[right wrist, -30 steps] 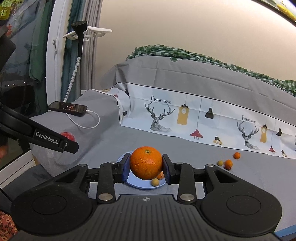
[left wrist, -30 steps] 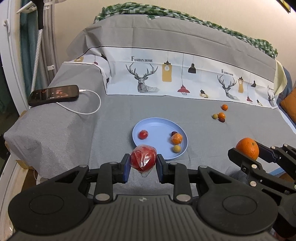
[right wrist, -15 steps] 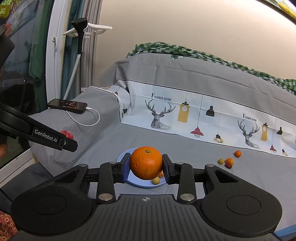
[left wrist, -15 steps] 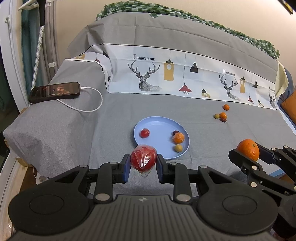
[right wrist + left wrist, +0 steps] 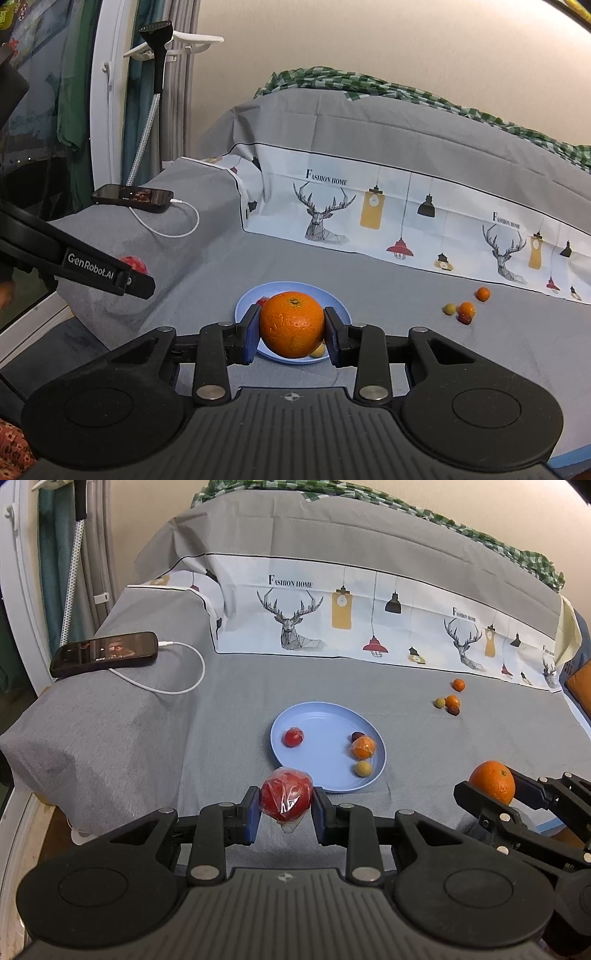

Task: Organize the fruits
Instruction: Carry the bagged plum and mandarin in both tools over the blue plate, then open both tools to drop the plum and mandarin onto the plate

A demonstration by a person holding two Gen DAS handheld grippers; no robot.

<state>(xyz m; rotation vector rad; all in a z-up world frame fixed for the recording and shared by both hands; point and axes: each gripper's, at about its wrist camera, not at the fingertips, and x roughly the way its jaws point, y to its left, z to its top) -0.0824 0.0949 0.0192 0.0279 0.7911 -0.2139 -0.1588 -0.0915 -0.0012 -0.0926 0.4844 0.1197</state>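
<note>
While poised near the plate (image 5: 328, 720) on the bed (image 5: 229, 716), left tool (image 5: 285, 808) clamping wrapped red fruit (image 5: 286, 798), right tool (image 5: 291, 334) clamping orange (image 5: 291, 324), likely for unloading.

Soft, even indoor light fills both views, bright enough that colours read cleanly. Shadows are faint: a pale one sits under the near rim of the blue plate (image 5: 328, 788) on the grey bed cover (image 5: 236, 709). The plastic wrap on the red fruit (image 5: 286, 794) carries small white glints, and the phone (image 5: 105, 657) screen shows a dim reflection. Fisheye distortion bends the window frame (image 5: 101, 147) at the left edge and curves the bed's far side. Corners darken into black vignette. Focus is sharp centrally; the left margin of the right view is murky.
</note>
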